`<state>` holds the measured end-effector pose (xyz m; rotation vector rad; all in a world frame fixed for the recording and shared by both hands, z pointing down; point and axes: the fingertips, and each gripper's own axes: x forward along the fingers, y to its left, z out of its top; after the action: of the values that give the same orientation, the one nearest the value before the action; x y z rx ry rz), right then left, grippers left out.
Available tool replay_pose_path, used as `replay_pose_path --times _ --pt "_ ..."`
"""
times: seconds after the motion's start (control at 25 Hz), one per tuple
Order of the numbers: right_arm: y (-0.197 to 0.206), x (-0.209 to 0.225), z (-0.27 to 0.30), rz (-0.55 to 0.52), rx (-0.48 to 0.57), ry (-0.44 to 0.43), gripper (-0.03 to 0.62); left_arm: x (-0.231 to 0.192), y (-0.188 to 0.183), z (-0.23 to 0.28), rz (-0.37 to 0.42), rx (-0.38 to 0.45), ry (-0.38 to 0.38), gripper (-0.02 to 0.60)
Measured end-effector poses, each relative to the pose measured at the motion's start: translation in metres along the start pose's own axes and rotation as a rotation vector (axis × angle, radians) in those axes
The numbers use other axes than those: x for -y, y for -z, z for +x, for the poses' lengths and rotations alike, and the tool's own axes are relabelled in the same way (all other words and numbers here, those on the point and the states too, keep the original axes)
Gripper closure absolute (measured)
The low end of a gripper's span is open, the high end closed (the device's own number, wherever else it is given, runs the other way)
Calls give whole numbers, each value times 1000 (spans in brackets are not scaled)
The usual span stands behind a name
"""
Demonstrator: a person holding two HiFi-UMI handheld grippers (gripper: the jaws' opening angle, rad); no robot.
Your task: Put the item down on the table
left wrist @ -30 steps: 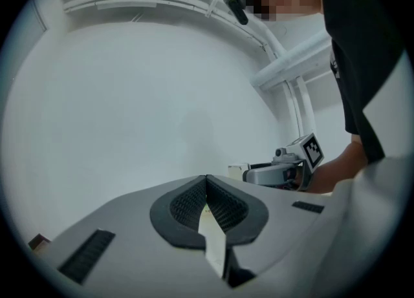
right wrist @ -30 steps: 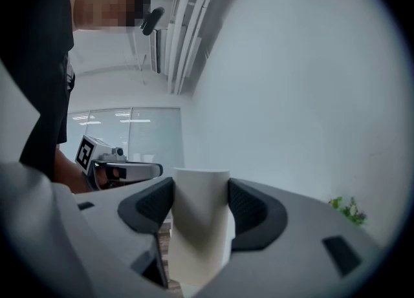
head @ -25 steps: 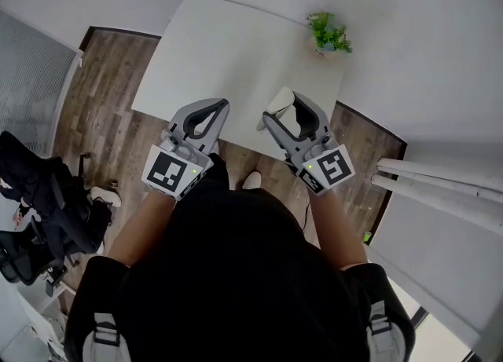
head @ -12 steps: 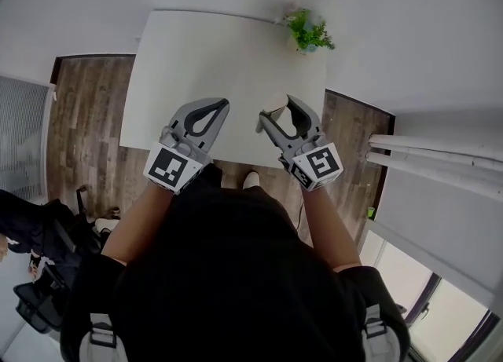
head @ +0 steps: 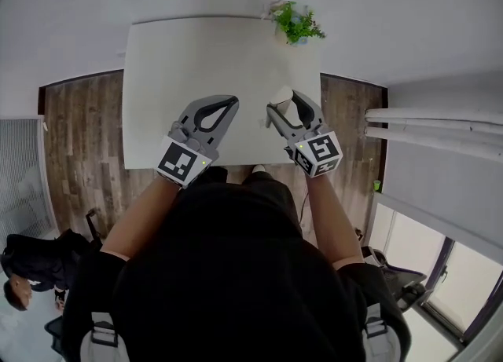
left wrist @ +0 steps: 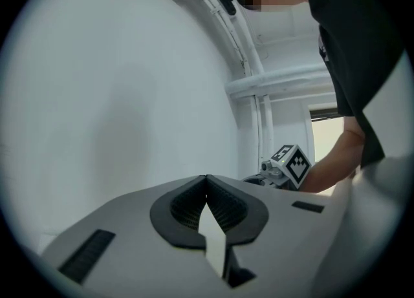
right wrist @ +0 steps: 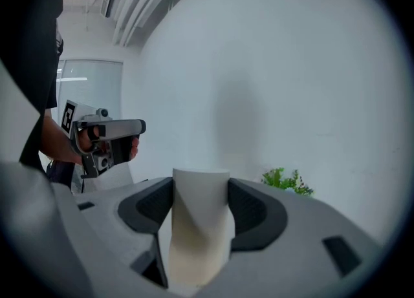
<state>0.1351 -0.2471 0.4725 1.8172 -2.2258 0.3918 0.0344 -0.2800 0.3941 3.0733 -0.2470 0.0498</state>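
Observation:
A white twisted cylinder [right wrist: 199,225] stands upright between the jaws of my right gripper [right wrist: 200,209], which is shut on it. In the head view the same cylinder [head: 280,96] shows at the tip of the right gripper [head: 283,109], over the near right part of the white table [head: 181,62]. My left gripper [head: 224,109] hovers over the table's near middle, its jaws shut with nothing between them. The left gripper [left wrist: 207,203] points at a bare white wall.
A small green potted plant [head: 295,24] stands at the table's far right corner and shows in the right gripper view as the plant [right wrist: 288,181]. Wood floor [head: 78,140] flanks the table. White pipes [head: 440,129] run at the right. A person [head: 35,274] is at lower left.
The view has swung so the table lies squarer and nearer. Both grippers have come forward over its near edge, the right one still holding the cylinder.

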Motion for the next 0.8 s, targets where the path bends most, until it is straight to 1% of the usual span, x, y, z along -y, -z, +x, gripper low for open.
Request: replay_pose_path --times 0.16,0.28,0.36,0.8 --pt "12 13 1 -8 -50 38 322 4 9 12 -13 -2 57 588" --pt "26 25 1 -12 -91 48 322 10 17 24 -25 -4 85 588" --pt "39 32 4 -23 -133 51 322 13 20 30 -16 -3 95 588" --pt "104 63 12 -79 -360 -33 322 29 43 70 20 -18 56 588"
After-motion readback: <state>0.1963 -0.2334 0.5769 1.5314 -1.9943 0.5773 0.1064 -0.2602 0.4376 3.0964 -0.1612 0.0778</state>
